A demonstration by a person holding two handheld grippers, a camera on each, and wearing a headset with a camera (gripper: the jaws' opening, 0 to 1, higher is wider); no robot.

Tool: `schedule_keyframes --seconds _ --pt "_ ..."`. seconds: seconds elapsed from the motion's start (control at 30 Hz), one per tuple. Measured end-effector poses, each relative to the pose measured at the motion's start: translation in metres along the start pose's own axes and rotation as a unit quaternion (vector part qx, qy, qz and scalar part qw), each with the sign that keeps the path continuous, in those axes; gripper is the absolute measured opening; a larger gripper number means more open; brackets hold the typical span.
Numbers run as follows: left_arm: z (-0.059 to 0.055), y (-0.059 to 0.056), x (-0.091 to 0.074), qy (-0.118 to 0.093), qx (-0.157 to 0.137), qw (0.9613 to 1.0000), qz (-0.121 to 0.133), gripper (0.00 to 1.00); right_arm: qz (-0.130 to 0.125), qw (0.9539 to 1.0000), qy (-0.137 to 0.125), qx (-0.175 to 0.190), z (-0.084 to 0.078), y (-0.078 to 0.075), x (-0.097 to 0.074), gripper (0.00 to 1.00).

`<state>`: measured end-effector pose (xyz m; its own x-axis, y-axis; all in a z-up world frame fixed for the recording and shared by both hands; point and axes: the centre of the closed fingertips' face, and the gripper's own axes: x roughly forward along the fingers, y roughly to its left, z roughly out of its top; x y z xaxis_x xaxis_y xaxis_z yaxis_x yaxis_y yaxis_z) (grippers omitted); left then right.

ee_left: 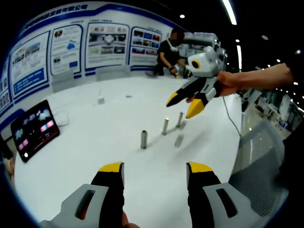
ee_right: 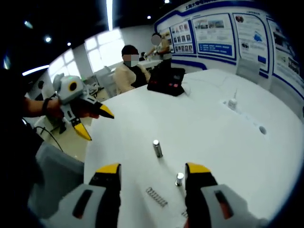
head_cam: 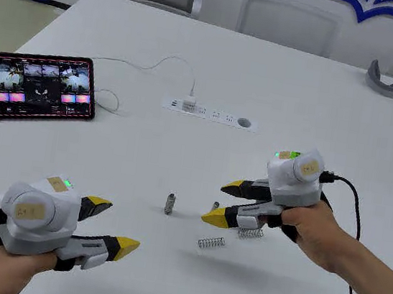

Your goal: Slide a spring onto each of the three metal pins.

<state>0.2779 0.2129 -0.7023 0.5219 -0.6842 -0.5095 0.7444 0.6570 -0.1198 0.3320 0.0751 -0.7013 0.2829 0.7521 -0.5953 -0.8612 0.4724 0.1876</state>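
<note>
Left claw wide open, empty; right claw open, empty, near spring, pin.

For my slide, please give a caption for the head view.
Open left gripper and right gripper above a white table bearing metal pins and loose springs.

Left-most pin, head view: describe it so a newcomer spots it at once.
Find the power strip on the white table and look toward the viewer from its plugged end. The pin stands upright alone, left of the right tool; the springs lie close by that tool.
</note>
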Motion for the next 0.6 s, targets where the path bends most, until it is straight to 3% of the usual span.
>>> schedule_keyframes --seconds 0.6 --pt "0.006 -0.005 0.016 0.006 0.011 0.9998 -0.013 0.60 -0.033 0.9980 -0.040 0.038 -0.022 0.007 -0.032 0.63"
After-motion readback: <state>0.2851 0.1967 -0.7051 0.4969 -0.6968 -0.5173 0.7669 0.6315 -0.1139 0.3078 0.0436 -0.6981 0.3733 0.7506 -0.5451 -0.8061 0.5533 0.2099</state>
